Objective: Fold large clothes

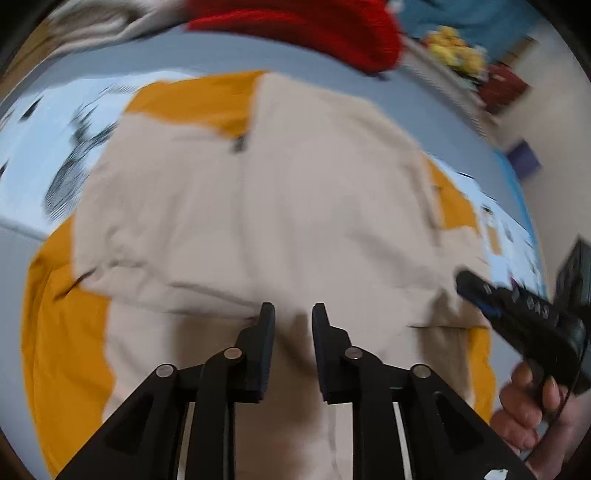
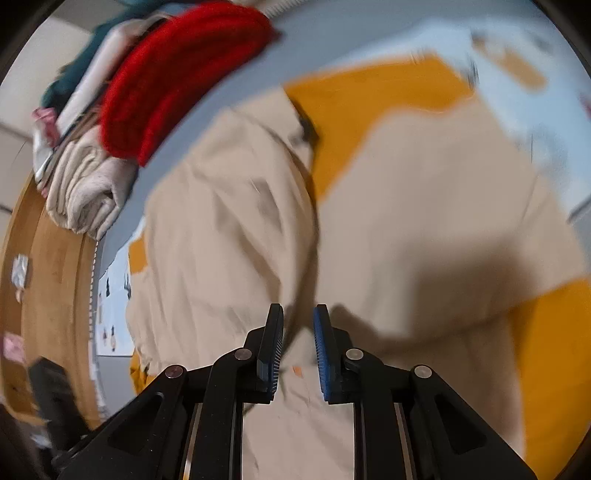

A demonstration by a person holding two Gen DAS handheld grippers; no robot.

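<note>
A large beige jacket [image 1: 280, 206] with mustard-yellow panels [image 1: 66, 332] and a dark zip pull lies spread over the bed. My left gripper [image 1: 293, 314] hangs just above its near part, jaws a little apart, with cloth showing in the gap but not pinched. In the left wrist view my right gripper [image 1: 469, 286] comes in from the right edge, held by a hand [image 1: 528, 406]. The right wrist view shows the same jacket [image 2: 424, 206] bunched into a ridge on the left. There my right gripper [image 2: 298, 317] sits close over it, pads narrowly apart, casting a shadow on the beige cloth.
A red knit garment [image 1: 314, 26] tops a pile of folded clothes [image 2: 85, 192] at the bed's far side. The grey sheet [image 1: 110, 55] and a pale patterned cover [image 1: 44, 147] lie under the jacket. A wooden floor [image 2: 48, 258] runs beside the bed edge.
</note>
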